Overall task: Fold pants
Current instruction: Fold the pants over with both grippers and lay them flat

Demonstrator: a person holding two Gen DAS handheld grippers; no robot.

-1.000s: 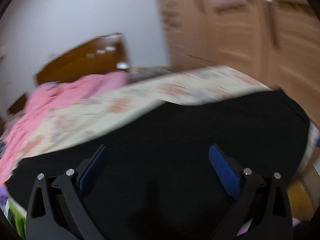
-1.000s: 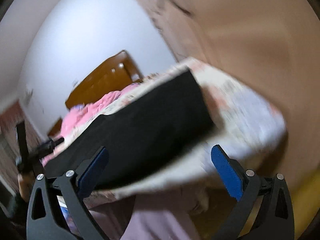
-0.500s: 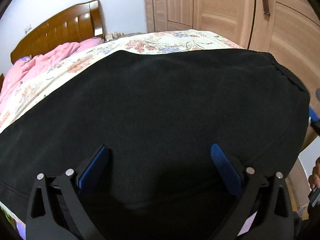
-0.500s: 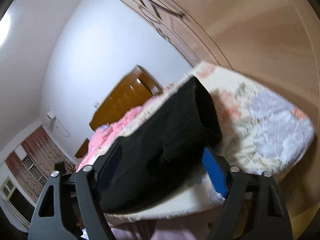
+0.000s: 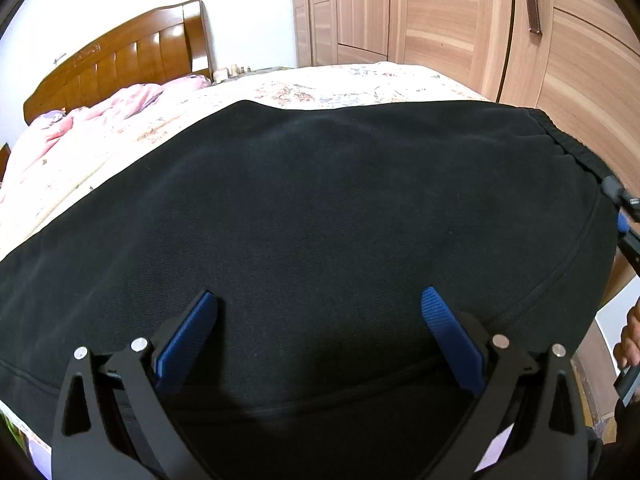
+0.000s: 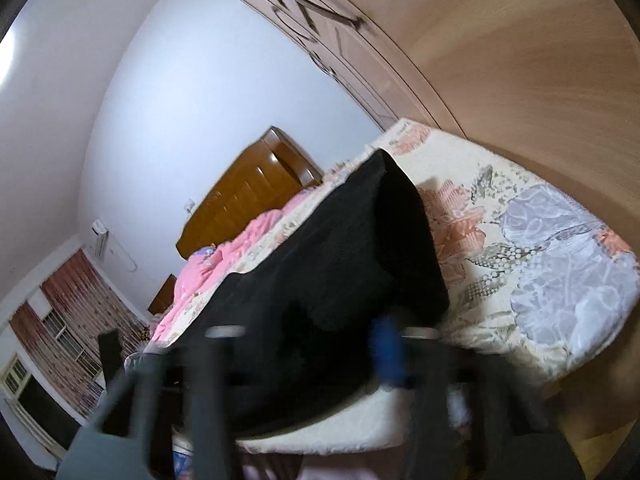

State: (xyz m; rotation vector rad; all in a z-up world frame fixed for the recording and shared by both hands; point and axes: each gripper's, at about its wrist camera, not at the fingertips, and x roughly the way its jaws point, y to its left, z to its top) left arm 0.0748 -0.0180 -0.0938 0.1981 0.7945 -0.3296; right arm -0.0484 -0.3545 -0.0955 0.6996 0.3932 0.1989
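Note:
Black pants (image 5: 320, 220) lie spread flat across the foot of the bed, waistband (image 5: 568, 148) at the right. My left gripper (image 5: 318, 332) is open, its blue pads low over the near edge of the fabric, empty. In the right wrist view the pants (image 6: 340, 264) hang over the bed's edge. My right gripper (image 6: 320, 344) is motion-blurred, its jaws narrowing around the waistband corner; one blue pad (image 6: 386, 352) shows beside the cloth. The right gripper's fingers (image 5: 624, 216) also show at the right edge of the left wrist view.
A floral bedsheet (image 5: 360, 84) covers the bed. A pink quilt (image 5: 80, 128) lies near the wooden headboard (image 5: 120, 60). Wooden wardrobe doors (image 5: 480, 28) stand close on the right. A person's hand (image 5: 630, 336) is at the right edge.
The left gripper swung over the pants and settled, still open. The right gripper moved in to the waistband corner and its jaws have been closing around the cloth.

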